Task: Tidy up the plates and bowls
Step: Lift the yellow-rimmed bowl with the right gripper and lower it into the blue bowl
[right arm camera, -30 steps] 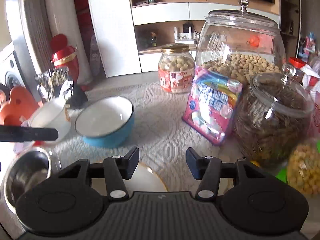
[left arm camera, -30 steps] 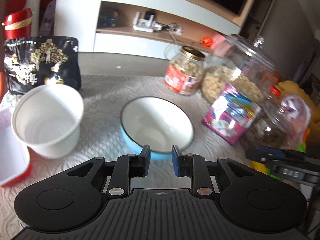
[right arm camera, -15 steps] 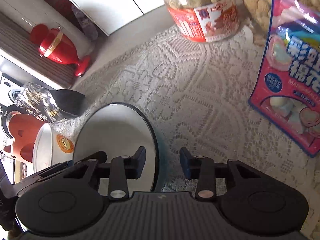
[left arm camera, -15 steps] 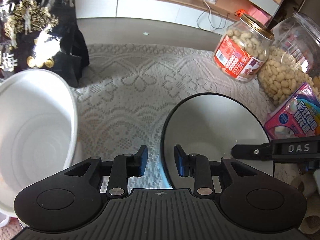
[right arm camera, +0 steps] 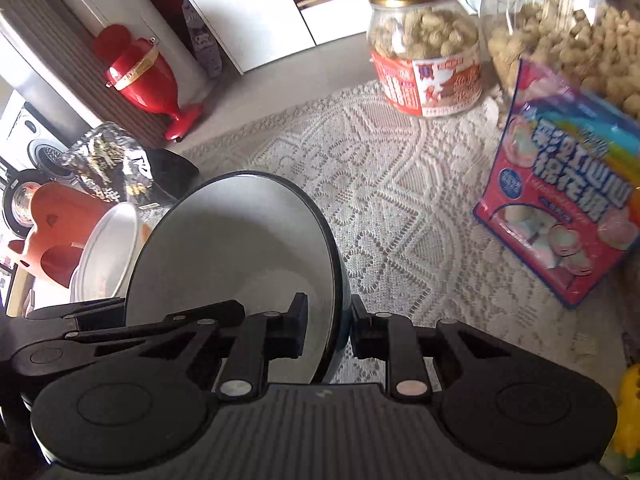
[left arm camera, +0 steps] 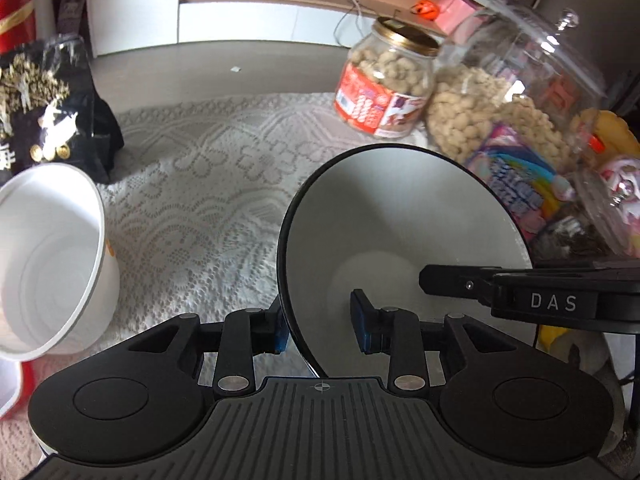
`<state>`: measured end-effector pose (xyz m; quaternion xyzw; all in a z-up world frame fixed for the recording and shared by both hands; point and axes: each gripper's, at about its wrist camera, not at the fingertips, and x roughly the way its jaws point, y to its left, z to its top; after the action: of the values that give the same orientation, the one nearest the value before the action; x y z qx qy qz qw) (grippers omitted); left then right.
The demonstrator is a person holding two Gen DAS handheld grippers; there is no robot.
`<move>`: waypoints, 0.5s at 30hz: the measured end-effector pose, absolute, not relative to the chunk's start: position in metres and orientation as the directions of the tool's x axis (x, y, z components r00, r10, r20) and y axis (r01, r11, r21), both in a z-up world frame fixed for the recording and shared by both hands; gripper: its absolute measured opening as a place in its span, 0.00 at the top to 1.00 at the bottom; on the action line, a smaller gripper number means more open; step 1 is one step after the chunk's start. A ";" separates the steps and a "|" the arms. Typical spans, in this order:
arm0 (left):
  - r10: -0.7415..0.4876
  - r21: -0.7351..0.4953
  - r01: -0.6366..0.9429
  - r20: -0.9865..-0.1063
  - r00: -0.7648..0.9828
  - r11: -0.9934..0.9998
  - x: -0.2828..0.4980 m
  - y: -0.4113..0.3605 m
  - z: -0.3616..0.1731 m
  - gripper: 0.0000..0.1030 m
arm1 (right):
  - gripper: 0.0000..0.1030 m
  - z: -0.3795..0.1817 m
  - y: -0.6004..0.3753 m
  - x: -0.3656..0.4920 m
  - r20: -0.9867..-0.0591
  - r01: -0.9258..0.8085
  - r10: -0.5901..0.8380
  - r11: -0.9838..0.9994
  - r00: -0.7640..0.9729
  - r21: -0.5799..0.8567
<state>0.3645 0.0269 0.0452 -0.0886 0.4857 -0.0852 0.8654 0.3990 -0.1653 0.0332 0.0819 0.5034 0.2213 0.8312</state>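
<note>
A blue bowl (left arm camera: 400,232) with a white inside and a dark rim sits on the lace cloth. My left gripper (left arm camera: 320,320) straddles its left rim, one finger outside and one inside. Its jaws are opening, and the inner pad stands clear of the wall. My right gripper (right arm camera: 330,320) is shut on the bowl (right arm camera: 236,248) at its right rim; in the left wrist view it shows as a black bar (left arm camera: 520,292) reaching in from the right. A white plastic bowl (left arm camera: 48,260) stands to the left, its rim also showing in the right wrist view (right arm camera: 108,252).
Behind the bowl stand a peanut jar (left arm camera: 384,84) and a big glass jar (left arm camera: 512,96). A pink marshmallow bag (right arm camera: 560,216) leans at the right. A black snack bag (left arm camera: 48,112) sits at the far left, an orange container (right arm camera: 52,232) beyond the white bowl.
Both grippers came down close over the blue bowl. The right gripper's jaws closed on its right rim. The left gripper's jaws widened around the left rim.
</note>
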 end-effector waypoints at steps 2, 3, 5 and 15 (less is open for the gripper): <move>-0.252 -0.239 0.093 -0.820 0.514 0.967 0.344 0.017 0.063 0.67 | 0.78 0.053 -0.176 0.376 -0.795 -0.301 0.442 0.892 0.415 0.338; -0.260 -0.233 0.117 -0.819 0.511 0.965 0.332 0.010 0.070 0.67 | 0.78 0.061 -0.182 0.365 -0.795 -0.303 0.438 0.893 0.419 0.332; -0.261 -0.212 0.154 -0.824 0.503 0.965 0.313 -0.003 0.075 0.67 | 0.78 0.068 -0.192 0.345 -0.800 -0.308 0.429 0.896 0.419 0.320; -0.280 -0.209 0.227 -0.893 0.353 0.951 0.276 -0.036 0.024 0.67 | 0.78 -0.001 -0.222 0.295 -0.883 -0.278 0.383 0.909 0.270 0.309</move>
<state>0.2762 -0.0361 0.0236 -0.0241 0.5474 -0.1542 0.8222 0.2953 -0.2216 -0.0006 0.0463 0.5673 0.2077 0.7956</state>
